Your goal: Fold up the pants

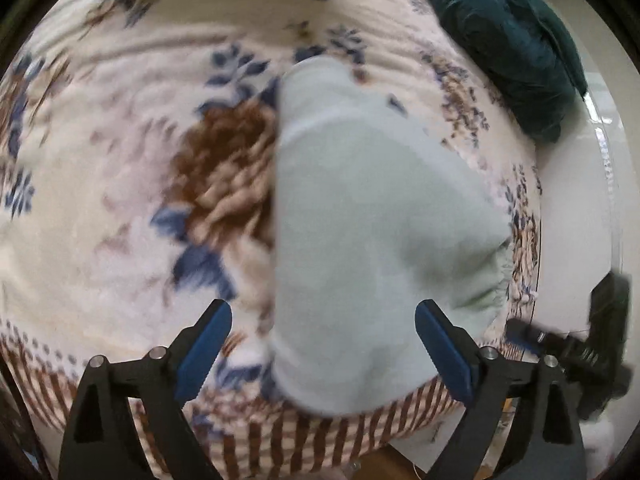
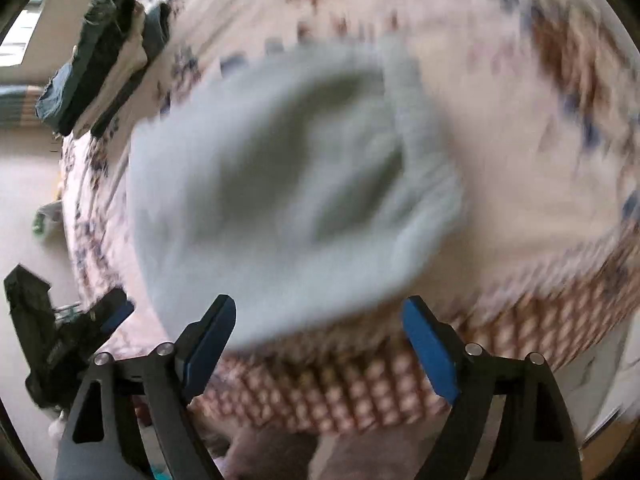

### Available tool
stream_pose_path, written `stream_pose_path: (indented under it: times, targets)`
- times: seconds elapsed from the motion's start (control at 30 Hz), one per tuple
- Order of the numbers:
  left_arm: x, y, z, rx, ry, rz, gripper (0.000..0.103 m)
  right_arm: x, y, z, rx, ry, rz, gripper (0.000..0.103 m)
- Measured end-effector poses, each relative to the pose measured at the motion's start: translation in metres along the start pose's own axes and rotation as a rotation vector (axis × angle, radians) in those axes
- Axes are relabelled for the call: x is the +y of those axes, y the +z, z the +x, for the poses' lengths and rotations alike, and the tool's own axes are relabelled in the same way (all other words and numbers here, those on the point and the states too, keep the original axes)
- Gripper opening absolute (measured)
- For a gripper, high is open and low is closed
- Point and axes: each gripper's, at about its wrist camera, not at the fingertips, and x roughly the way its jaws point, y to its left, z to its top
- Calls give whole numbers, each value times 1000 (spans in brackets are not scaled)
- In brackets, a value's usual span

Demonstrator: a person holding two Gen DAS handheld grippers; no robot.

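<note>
**Pale pants lying on the flowery bed, both tools spread wide**

So the pants (image 1: 360, 216) were a pale, mint-ish white pair lying on the bed, on top of a cream blanket (image 1: 120, 160) with brown and blue flowers and a striped border along the near edge. From the left wrist view they ran as a long shape from mid-bed down toward the near edge, and the lower end bulged out right at the striped border. Gathered fabric, maybe the waistband, showed on the right side of them. From the right wrist view the same pants (image 2: 280, 184) looked bunched, with darker folds in the middle, but that shot was really blurry so I couldn't make out more.

The left tool (image 1: 323, 350) had its blue-padded jaws wide apart, the pants' near end lying between them without either pad gripping anything. The right tool (image 2: 319, 344) was the same deal, spread wide, holding nothing, hanging just over the near edge of the pants. Each tool showed up at the side of the other's view, close by.

Further out, a dark teal cushion (image 1: 508, 48) sat at the far right of the bed, and a stack of folded clothes (image 2: 104, 60) in dark and light layers sat on the far left corner. Pale floor (image 2: 28, 184) beside the bed.
</note>
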Motion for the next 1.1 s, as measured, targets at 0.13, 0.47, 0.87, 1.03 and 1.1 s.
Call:
stream_pose_path:
  times: [0.13, 0.47, 0.87, 1.03, 1.1]
  targets:
    - [-12, 18, 44, -8, 145, 78, 94, 31, 58, -3, -111, -75, -100, 46]
    - [37, 6, 80, 45, 78, 74, 103, 55, 110, 103, -17, -122, -147, 28]
    - [-92, 102, 42, 22, 53, 319, 101, 12, 40, 13, -160, -38, 108, 76]
    - [-159, 114, 140, 214, 209, 617, 101, -50, -10, 54, -132, 129, 467, 76]
    - [-155, 113, 164, 235, 305, 686, 103, -79, -27, 79, -141, 262, 616, 70]
